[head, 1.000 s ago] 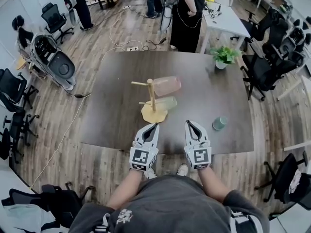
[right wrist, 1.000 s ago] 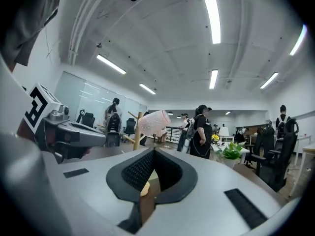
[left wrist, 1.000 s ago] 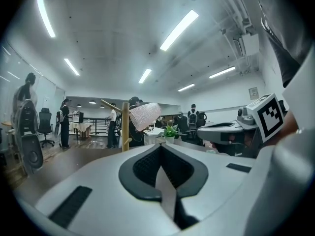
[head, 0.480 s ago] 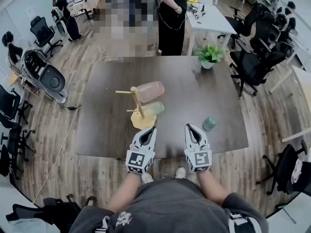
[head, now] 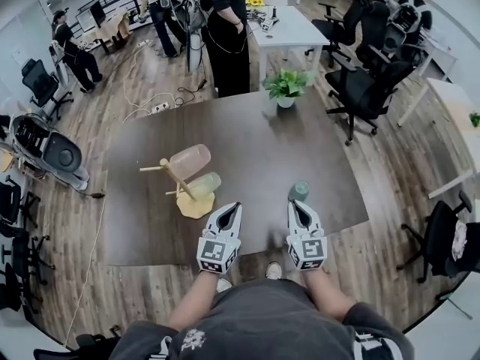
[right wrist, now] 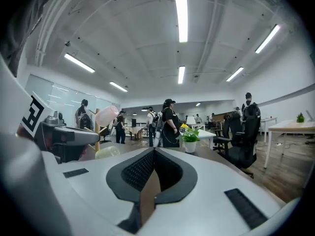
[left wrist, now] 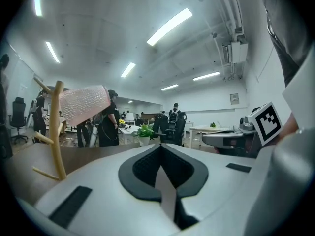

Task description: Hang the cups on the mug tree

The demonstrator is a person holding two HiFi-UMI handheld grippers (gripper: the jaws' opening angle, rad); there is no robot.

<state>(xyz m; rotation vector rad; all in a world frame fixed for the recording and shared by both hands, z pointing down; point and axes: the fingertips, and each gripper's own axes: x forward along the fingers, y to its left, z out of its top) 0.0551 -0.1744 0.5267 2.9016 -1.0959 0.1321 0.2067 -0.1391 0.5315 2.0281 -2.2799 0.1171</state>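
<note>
- Teal cup (head: 299, 192) upright on dark table (head: 247, 137), just beyond right gripper (head: 298, 207), jaws pressed together.
- Pink cup (head: 189, 161) and green cup (head: 204, 184) hung on mug tree (head: 193, 207).
- Left gripper (head: 233, 208) closed too, beside tree base.
- Potted plant (head: 286, 88) at far edge.

1. The left gripper (head: 233, 208) is held out low in front of the person, its jaws pressed together with nothing between them.
2. The right gripper (head: 295, 205) sits near it, almost parallel, with the jaws likewise closed and empty (a marker cube rides at the back of each).
3. The left forearm (head: 196, 306) and right forearm (head: 330, 295) are bare and reach forward from the waist, elbows tucked close to the body.
</note>
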